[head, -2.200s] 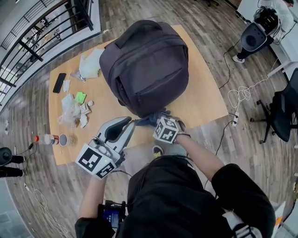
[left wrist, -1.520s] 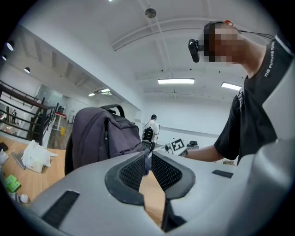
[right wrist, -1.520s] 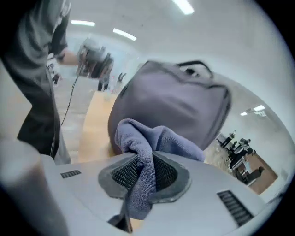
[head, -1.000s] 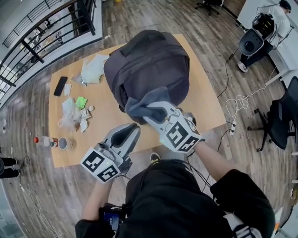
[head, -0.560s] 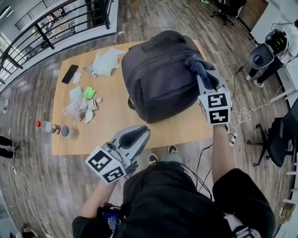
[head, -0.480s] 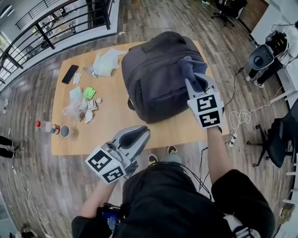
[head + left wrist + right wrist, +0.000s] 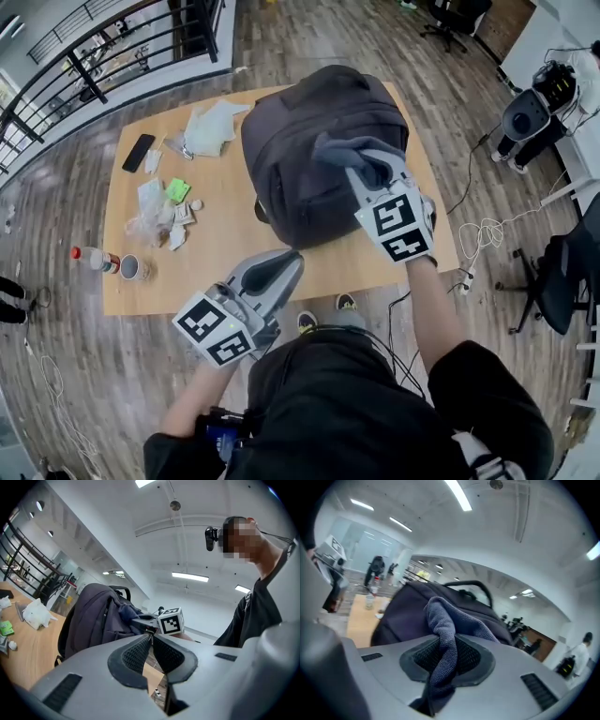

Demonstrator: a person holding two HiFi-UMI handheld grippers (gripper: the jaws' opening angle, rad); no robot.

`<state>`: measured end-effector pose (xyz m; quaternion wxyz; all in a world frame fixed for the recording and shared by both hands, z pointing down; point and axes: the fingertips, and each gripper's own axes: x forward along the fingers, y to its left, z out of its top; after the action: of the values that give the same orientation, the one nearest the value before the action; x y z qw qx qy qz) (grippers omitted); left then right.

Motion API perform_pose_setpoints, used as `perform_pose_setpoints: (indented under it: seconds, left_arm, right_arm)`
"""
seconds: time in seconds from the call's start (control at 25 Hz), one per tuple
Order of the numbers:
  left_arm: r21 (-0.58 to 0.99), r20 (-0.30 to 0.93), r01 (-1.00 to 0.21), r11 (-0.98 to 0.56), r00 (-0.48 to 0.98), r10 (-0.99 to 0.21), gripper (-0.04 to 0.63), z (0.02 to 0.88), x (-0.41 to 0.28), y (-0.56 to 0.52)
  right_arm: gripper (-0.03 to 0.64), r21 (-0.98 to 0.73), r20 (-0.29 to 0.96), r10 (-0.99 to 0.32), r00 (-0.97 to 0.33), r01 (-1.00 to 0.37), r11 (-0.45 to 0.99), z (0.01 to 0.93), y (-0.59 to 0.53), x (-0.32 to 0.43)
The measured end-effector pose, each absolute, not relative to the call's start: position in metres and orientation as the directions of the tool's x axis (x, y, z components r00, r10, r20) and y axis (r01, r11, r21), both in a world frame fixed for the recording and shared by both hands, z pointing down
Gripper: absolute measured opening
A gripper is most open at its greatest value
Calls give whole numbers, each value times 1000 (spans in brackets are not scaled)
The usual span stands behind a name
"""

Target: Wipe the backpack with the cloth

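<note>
1. Table (image 7: 216, 253) of light wood, bearing the bag at its middle and small clutter toward its left.
2. Backpack (image 7: 300, 141), dark grey and bulging, sits at the table's centre. Nothing on its fabric shows which panels are already wiped.
3. Right gripper (image 7: 368, 174) is over the bag's upper right side, jaws pinching the cloth.
4. Left gripper (image 7: 286, 265) hangs by the table's near edge, apart from the bag, jaws pressed together on nothing.
5. Cloth (image 7: 349, 150), blue-grey, bunches out past the right jaws over the bag; actual contact cannot be told.
6. Phone (image 7: 138, 153) and cup (image 7: 131, 267) lie at the left, unused.
7. Judgement: wiping is under way on the upper right, while the front and left side likely remain.
</note>
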<state>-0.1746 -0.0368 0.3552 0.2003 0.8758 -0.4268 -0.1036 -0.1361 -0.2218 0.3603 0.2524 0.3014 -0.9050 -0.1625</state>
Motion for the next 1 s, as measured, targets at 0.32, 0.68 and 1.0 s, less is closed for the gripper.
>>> perform_pose_setpoints:
  seconds: [0.32,0.68,1.0]
  left_arm:
    - [426,0,-722,-545,603,-798,46,356,-177,-33]
    - [426,7,-733,-531,589,-808,46,356,-182,-29]
    - [460,-1,-732,-502,565,-825,46,359,-191,-23]
  right_arm:
    - [75,352,332,-623,-709,-519,779,361,-221,-144]
    - [75,321,294,-649,-701,-567,758,358,-229,-127]
    - [75,408,257,-766,-589,-653,638,351,-250,-109]
